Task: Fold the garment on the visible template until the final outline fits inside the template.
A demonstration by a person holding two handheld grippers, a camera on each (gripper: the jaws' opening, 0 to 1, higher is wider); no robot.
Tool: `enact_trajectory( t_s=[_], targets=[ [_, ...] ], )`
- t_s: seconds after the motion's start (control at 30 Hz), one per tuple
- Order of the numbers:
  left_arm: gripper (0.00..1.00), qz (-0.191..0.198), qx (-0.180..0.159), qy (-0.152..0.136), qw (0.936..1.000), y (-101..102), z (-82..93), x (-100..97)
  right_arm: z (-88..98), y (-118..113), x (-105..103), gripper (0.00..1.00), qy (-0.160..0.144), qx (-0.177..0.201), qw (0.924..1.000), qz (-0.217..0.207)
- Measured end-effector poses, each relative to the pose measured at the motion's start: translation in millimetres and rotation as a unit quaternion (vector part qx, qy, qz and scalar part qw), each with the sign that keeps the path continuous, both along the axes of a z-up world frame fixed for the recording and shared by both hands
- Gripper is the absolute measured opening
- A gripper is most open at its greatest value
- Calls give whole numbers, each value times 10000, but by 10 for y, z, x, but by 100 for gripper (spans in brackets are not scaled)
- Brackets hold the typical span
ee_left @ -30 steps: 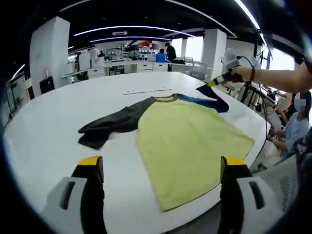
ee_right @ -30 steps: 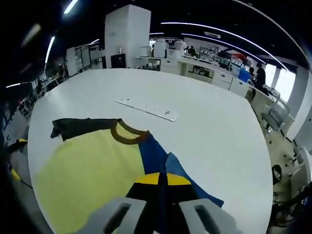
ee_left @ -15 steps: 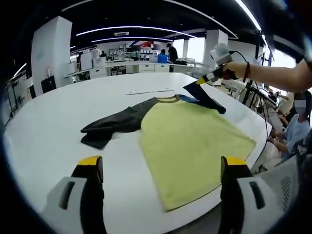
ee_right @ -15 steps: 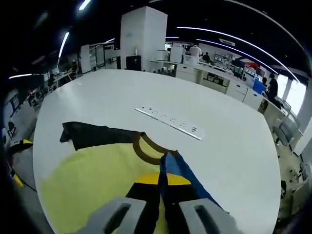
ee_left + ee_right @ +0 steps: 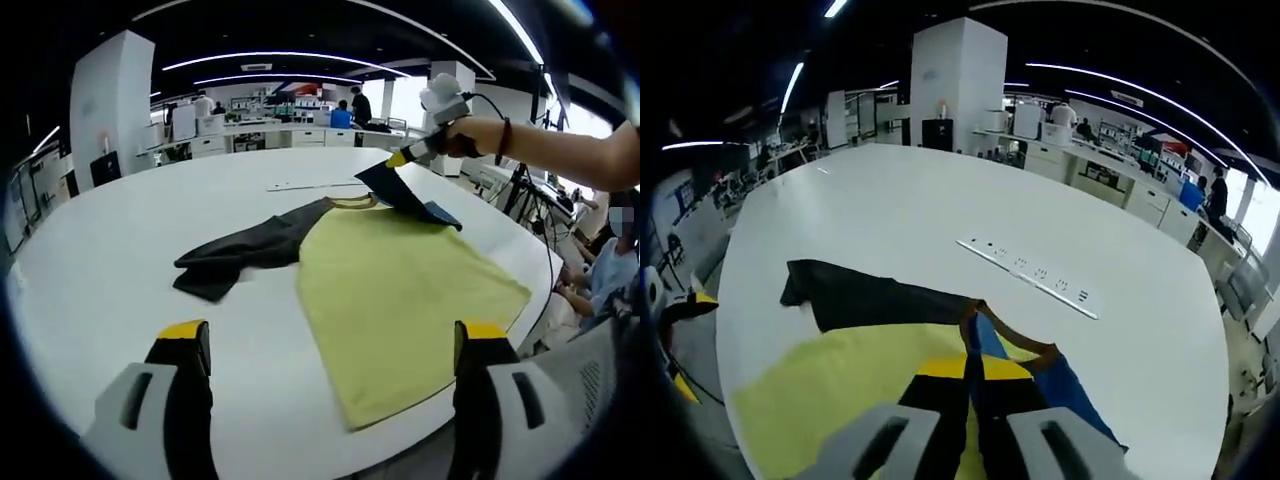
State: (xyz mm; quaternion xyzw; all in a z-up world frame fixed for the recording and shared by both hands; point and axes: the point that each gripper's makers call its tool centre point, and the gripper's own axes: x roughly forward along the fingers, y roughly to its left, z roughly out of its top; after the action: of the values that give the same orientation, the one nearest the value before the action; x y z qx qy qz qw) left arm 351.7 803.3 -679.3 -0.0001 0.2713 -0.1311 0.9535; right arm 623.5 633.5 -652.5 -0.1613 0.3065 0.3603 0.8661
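A T-shirt with a yellow body lies flat on the white table, its dark sleeve spread out to the left. My right gripper is shut on the blue sleeve and holds it lifted over the collar area. In the right gripper view the jaws pinch the blue sleeve above the yellow body, with the dark sleeve beyond. My left gripper hovers open near the table's front edge, short of the shirt's hem, holding nothing.
A long white strip lies on the table beyond the collar, also visible as the strip. A person sits past the table's right edge. Desks and pillars stand far behind. Bare tabletop stretches to the left of the dark sleeve.
My right gripper has lifted the blue sleeve and carried it inward over the collar, toward the dark sleeve. The left gripper has stayed open in place.
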Motion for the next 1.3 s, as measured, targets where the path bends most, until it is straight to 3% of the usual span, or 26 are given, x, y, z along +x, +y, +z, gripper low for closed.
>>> enact_trajectory(
  t_s=[0.8,0.97,1.03,1.3],
  targets=[
    [98,-25,-27,49,10000,-31,-34,-37,89,736,-331,0,-101,82,9975,701],
    [98,-32,15,108,9999,-23,-66,-51,22,850,-440,0,-91,34,9954,949],
    [97,-23,12,108,9999,-20,-64,-49,10,951,-524,0,-165,111,9910,1326],
    [97,-17,10,142,9999,-17,-84,-59,-221,1052,-733,0,-14,114,9858,1674]
  ],
)
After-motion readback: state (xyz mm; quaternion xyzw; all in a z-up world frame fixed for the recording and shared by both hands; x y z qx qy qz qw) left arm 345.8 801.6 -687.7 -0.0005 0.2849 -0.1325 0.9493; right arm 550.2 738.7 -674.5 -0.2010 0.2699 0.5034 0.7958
